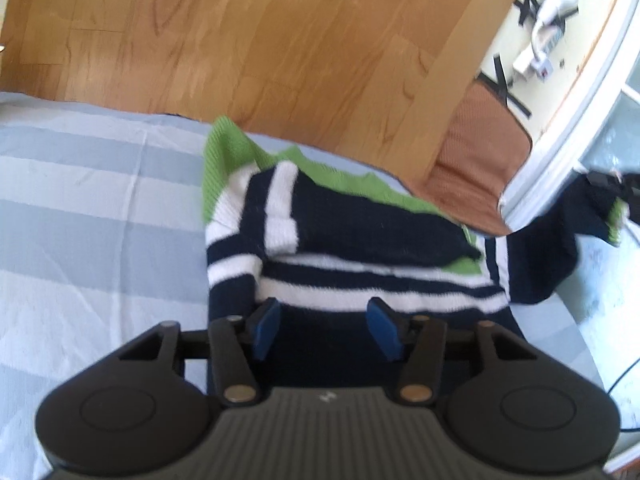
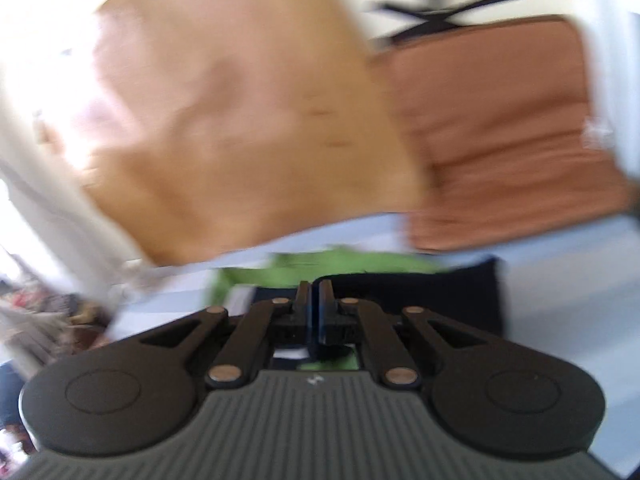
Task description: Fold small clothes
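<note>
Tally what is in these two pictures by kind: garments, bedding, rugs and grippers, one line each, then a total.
Garments: 1, the striped sweater in navy, white and green
Bedding: 1, the striped bedsheet
Rugs: 1, the brown mat
Grippers: 2, the left gripper, jaws apart with nothing gripped, and the right gripper, jaws together
Total: 5

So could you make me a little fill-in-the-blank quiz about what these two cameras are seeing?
1. The striped sweater lies on a bed cover with pale blue and ____ stripes.
2. Besides navy and white, the sweater has parts in ____.
3. The left gripper has its jaws ____.
4. The right gripper has its jaws ____.

Missing words: white; green; open; shut
</note>
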{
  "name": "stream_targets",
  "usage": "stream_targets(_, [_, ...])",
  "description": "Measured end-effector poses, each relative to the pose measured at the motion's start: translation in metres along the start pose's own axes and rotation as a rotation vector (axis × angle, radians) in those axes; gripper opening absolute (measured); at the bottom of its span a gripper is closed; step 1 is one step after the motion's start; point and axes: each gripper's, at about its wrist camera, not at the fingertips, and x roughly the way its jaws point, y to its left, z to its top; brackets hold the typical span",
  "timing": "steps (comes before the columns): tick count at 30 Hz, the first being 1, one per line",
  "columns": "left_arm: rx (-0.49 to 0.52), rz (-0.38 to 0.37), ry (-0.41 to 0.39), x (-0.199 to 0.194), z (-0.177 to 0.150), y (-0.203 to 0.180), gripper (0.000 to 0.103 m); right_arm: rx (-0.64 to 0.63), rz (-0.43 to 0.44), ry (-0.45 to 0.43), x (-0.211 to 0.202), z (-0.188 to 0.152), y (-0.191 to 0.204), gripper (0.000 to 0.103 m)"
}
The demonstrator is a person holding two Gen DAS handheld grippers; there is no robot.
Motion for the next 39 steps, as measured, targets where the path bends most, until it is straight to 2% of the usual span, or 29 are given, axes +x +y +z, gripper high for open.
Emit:
stream_targets(4, [-0.008,-0.02,-0.036,-0.005,0.001,0.013,0.054,-0.074,0.061,0.076,0.082,0.015,0.052,0.007])
stream_targets(6, [-0.008,-0.037,-0.042,-0.007,0.002,0.017,0.057,-0.085,0.085,0.106,0.127,0.02,0.062,0.012])
stream_targets(7, [-0.006,-0.038,-0.038,-0.007,0.001,0.019,0.057,-0.109,0.089,0.137,0.148,0.019,0.066,0.022])
stream_targets(8, [-0.004,-0.032,-0.035,-0.006,0.002,0.019,0.057,-0.145,0.051,0.168,0.166,0.018,0.07,0.039])
stream_targets(10, [-0.003,-0.023,-0.037,-0.007,0.002,0.019,0.057,-0.171,-0.02,0.162,0.182,0.017,0.068,0.042])
stream_targets(13, [-0.016,-0.035,-0.049,-0.01,0.003,0.02,0.057,-0.119,-0.031,0.132,0.167,0.017,0.041,0.041])
stream_targets(18, [-0.058,-0.044,-0.055,-0.012,0.008,0.025,0.057,-0.081,-0.17,0.068,0.125,0.008,-0.017,0.042])
stream_targets(20, [-0.083,-0.037,-0.064,-0.013,0.019,0.026,0.059,-0.04,-0.191,0.071,0.112,-0.001,-0.044,0.042])
stream_targets(23, [-0.062,0.04,-0.095,-0.008,0.043,0.021,0.062,0.022,-0.192,0.059,0.101,-0.015,-0.075,0.042])
stream_targets(27, [0.102,0.214,-0.125,0.022,0.074,0.0,0.064,0.086,-0.143,0.05,0.108,-0.036,-0.094,0.042])
stream_targets(30, [0.183,0.259,-0.099,0.053,0.086,-0.014,0.064,0.064,-0.173,0.022,0.116,-0.047,-0.101,0.032])
stream_targets(32, [0.221,0.266,-0.068,0.073,0.089,-0.024,0.06,0.096,-0.195,-0.018,0.118,-0.05,-0.115,0.003])
stream_targets(33, [0.233,0.269,-0.041,0.084,0.09,-0.027,0.05,0.149,-0.172,-0.037,0.118,-0.051,-0.126,0.001])
stream_targets(34, [0.236,0.263,-0.006,0.092,0.09,-0.029,0.026,0.196,-0.14,-0.049,0.119,-0.052,-0.135,0.0])
stream_targets(35, [0.228,0.26,0.035,0.101,0.09,-0.029,0.018,0.219,-0.117,-0.057,0.119,-0.054,-0.14,0.001])
stream_targets(36, [0.22,0.284,0.053,0.106,0.088,-0.029,0.012,0.218,-0.107,-0.064,0.119,-0.055,-0.14,0.0])
stream_targets(37, [0.21,0.293,0.058,0.106,0.087,-0.028,0.01,0.205,-0.101,-0.07,0.118,-0.055,-0.14,0.0])
stream_targets(39, [0.161,0.259,0.043,0.092,0.089,-0.022,0.009,0.172,-0.089,-0.085,0.116,-0.057,-0.138,0.001])
